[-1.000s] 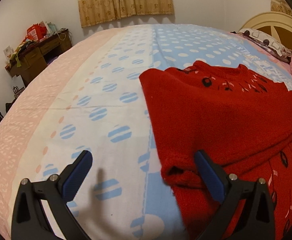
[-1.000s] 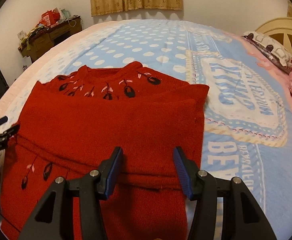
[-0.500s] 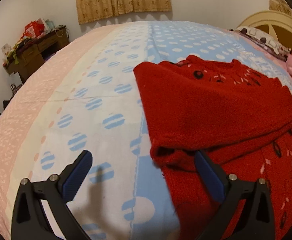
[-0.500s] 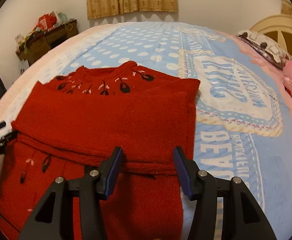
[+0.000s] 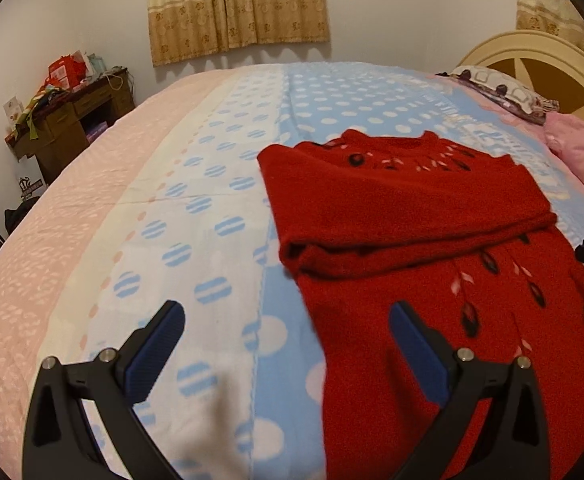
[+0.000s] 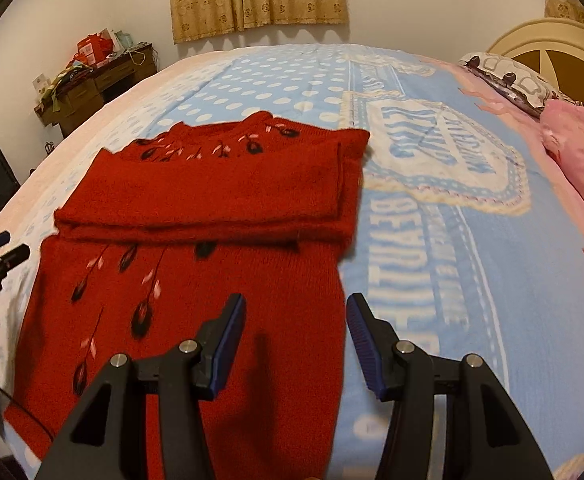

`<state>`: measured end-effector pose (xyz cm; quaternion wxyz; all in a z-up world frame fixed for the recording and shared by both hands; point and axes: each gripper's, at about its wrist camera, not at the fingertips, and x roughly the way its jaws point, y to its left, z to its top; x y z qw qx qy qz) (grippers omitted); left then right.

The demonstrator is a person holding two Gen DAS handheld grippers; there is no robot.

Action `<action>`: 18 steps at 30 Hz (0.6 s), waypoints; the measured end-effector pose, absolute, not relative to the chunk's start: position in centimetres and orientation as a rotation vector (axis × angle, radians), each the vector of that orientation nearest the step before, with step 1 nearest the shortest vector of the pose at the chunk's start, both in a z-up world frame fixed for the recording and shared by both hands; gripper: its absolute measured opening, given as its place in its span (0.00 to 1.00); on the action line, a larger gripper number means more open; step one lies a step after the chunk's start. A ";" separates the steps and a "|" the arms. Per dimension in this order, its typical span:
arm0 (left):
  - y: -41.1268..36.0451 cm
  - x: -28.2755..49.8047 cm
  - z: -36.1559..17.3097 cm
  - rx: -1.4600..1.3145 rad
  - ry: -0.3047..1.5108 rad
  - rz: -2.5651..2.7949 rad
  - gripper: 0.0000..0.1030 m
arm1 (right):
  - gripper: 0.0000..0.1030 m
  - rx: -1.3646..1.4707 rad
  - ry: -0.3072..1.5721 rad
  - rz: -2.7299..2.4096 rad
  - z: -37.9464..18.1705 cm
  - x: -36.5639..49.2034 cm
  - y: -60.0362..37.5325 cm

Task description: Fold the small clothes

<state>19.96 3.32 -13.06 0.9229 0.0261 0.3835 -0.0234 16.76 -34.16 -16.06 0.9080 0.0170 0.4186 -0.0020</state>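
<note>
Red sweater (image 5: 412, 208) lay flat on the bed (image 5: 212, 160), on the blue polka-dot part of the bedspread, neck end toward the curtain (image 5: 236, 4) wall. Both sleeves were folded across the chest, making a thick band over the upper half; the lower body, with dark leaf embroidery, stretched toward the cameras.

Left gripper (image 5: 288, 320) hovered above the sweater's left edge, fingers (image 5: 164, 328) spread wide with nothing between them; one finger was over the bedspread, the other over the red knit. No contact with the sweater was visible.

Right gripper (image 6: 296, 316) hovered above the sweater's right hem edge, fingers (image 6: 232, 320) parted about halfway, gripping nothing; the left finger was over the knit, the right one over the bedspread just beside the sweater's edge. Each gripper's tips also showed at the frame edge of the other's view, beside the sweater.

A pink pillow (image 6: 580, 152) and a patterned pillow (image 6: 508, 80) lay by the headboard (image 6: 552, 40), well apart from the sweater on its right. A cluttered wooden desk (image 5: 72, 116) stood against the wall beyond the bed, far left of the sweater.
</note>
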 end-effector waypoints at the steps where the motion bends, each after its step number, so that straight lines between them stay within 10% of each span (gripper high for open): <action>1: 3.2 19.5 -13.0 0.057 0.785 -0.052 1.00 | 0.52 0.037 0.864 -0.003 -16.1 16.2 -34.1; 18: 2.3 12.8 -14.3 0.080 0.817 -0.113 1.00 | 0.52 0.065 0.867 0.002 -17.1 10.0 -32.7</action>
